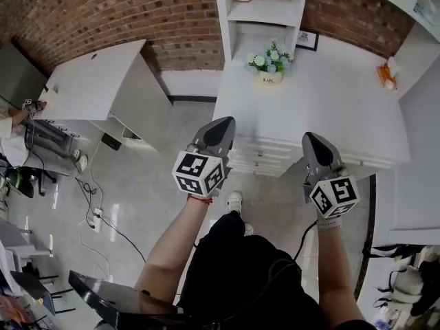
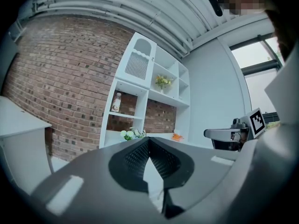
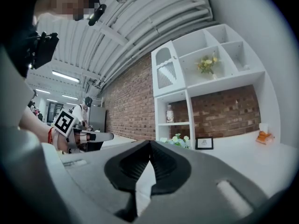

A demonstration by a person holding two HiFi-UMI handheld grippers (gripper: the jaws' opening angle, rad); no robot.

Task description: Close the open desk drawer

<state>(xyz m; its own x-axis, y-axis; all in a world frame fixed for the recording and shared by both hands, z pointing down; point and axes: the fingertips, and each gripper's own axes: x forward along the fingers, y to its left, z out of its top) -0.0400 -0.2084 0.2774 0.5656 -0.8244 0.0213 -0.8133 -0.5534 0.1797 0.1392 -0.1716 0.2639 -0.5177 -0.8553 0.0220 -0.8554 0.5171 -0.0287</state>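
Note:
The white desk (image 1: 330, 95) stands against the brick wall, and its drawer fronts (image 1: 275, 158) show as stacked white edges along the near side. I cannot tell how far any drawer stands out. My left gripper (image 1: 226, 122) is shut and empty, held in the air over the desk's near left corner. My right gripper (image 1: 309, 137), also shut and empty, hangs just above the near edge over the drawers. In the left gripper view the left gripper (image 2: 148, 139) has its tips together, pointing over the desk top. The right gripper view shows the right gripper (image 3: 149, 143) the same way.
On the desk are a pot of flowers (image 1: 269, 64), a small framed picture (image 1: 307, 40) and an orange object (image 1: 386, 74). A white shelf unit (image 1: 261, 5) rises at its back. Another white desk (image 1: 96, 81) stands left. Cables (image 1: 93, 198) lie on the floor.

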